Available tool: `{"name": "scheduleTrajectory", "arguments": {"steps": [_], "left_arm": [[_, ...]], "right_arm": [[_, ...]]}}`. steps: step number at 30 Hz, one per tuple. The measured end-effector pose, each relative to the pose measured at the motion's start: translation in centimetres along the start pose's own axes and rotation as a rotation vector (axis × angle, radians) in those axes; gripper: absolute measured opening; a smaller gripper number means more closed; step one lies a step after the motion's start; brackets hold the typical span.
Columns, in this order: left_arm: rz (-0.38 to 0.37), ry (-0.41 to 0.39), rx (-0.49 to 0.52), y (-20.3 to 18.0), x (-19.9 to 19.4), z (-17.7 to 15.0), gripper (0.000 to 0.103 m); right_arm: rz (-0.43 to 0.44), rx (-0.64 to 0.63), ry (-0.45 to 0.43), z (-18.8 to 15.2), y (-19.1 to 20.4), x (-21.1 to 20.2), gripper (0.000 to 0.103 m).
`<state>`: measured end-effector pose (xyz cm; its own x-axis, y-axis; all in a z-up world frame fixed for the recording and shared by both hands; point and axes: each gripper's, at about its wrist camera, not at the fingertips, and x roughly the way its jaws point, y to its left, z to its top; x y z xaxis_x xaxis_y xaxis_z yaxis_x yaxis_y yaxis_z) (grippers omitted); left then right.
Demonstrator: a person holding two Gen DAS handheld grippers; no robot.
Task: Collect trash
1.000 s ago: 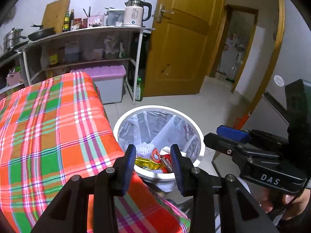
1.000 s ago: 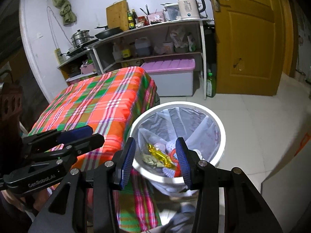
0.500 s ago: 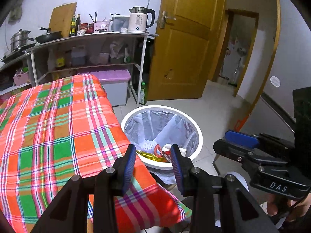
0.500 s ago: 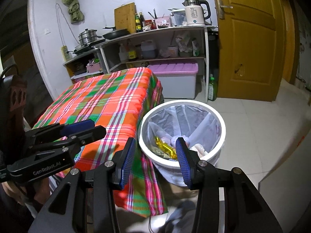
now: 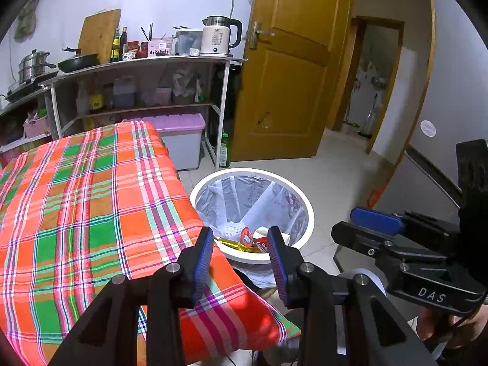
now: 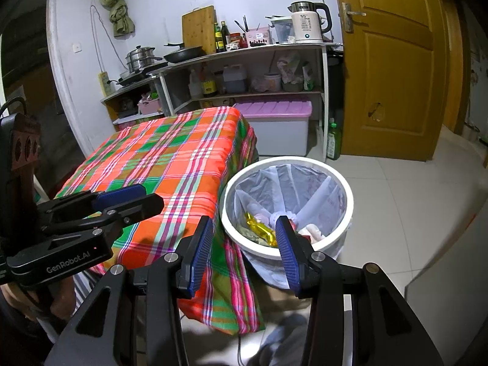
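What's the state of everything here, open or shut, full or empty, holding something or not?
Left gripper: open, holding nothing.
Right gripper: open, holding nothing.
Trash bin: uncovered, lined with a bag, wrappers lying at the bottom.
Checked tablecloth: spread flat, nothing on it.
Wooden door: swung ajar beside an open doorway.
Purple-lidded storage box: lid on.
Kettle: upright on the shelf, lid down.

From the left wrist we look forward and downward along the fingers, over the plaid tablecloth (image 5: 91, 213). The right wrist view angles down likewise from beside it. We share the white bin (image 5: 308, 210), the shelf unit (image 6: 244, 52) and the wooden door (image 6: 393, 70), all near.
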<state>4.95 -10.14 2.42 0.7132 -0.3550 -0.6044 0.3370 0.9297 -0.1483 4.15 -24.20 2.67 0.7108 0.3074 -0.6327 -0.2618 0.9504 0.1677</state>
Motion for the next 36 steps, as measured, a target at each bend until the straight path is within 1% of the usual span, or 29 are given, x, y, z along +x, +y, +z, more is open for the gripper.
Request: {"name": "scheduleTrajectory", "arguments": {"steps": [36], "left_arm": [[0.01,0.005,0.001,-0.14,0.18,-0.19,0.036]], "right_arm": [[-0.001,0.003,0.005,-0.22,-0.1,-0.16,0.044]]}}
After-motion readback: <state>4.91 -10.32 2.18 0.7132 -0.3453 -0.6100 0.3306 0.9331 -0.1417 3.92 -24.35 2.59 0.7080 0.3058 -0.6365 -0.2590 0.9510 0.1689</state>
